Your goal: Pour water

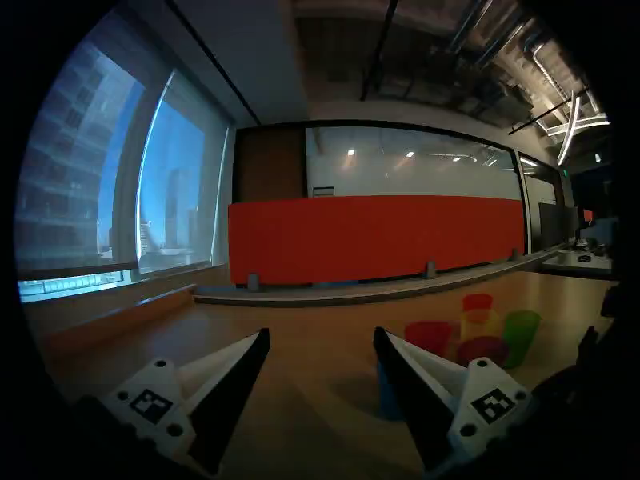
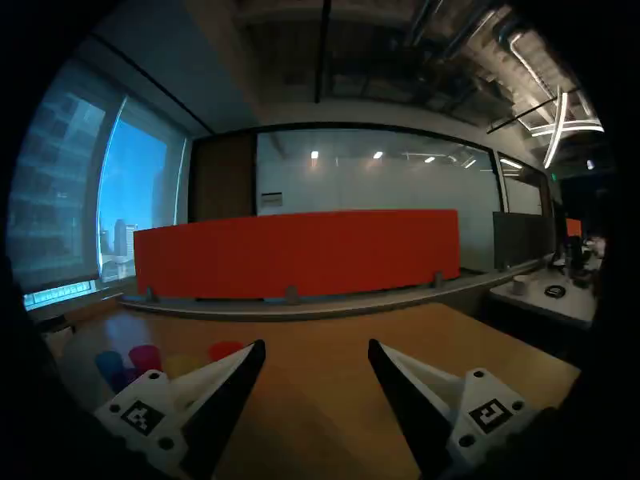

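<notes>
In the left gripper view my left gripper [image 1: 320, 336] is open above the wooden table [image 1: 320, 384], with nothing between its fingers. A cluster of plastic cups stands to its right: a red cup [image 1: 428, 336], a yellow cup [image 1: 480, 324], a green cup [image 1: 522, 336] and a magenta cup [image 1: 482, 350]. A blue object [image 1: 389, 398] peeks out behind the right finger. In the right gripper view my right gripper [image 2: 316, 348] is open and empty too. The cups lie to its left: blue cup [image 2: 110, 364], magenta cup [image 2: 145, 358], red cup [image 2: 226, 350], partly hidden by the left finger.
An orange divider panel [image 1: 376, 238] runs along the table's far edge, also seen as the orange panel [image 2: 296, 252]. Large windows [image 1: 168, 192] line the left wall. A neighbouring desk [image 2: 544, 300] with small items stands at the right.
</notes>
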